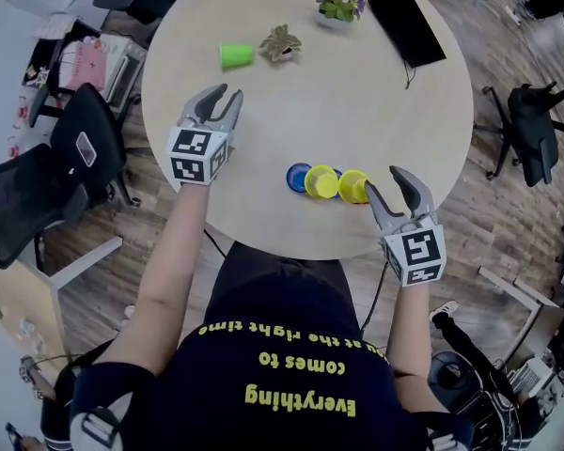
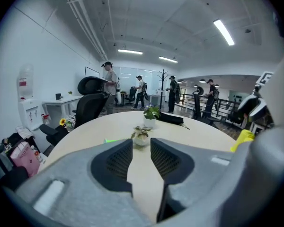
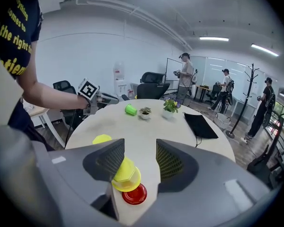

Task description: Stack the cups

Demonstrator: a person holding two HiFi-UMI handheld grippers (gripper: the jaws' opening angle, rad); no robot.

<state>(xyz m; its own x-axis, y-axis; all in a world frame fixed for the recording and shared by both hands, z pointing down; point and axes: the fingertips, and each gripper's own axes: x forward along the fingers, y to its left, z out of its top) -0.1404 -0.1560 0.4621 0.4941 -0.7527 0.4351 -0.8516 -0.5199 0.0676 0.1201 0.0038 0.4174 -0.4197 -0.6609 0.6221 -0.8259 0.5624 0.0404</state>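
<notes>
Over round table (image 1: 357,92), left claw (image 1: 224,94) and right claw (image 1: 383,179) hover, jaws parted.

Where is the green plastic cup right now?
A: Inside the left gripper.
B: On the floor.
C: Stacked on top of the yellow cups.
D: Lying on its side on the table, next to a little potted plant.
D: the green plastic cup lies on its side on the round pale table, beside the small potted plant. The left gripper is open with nothing in it.
</notes>
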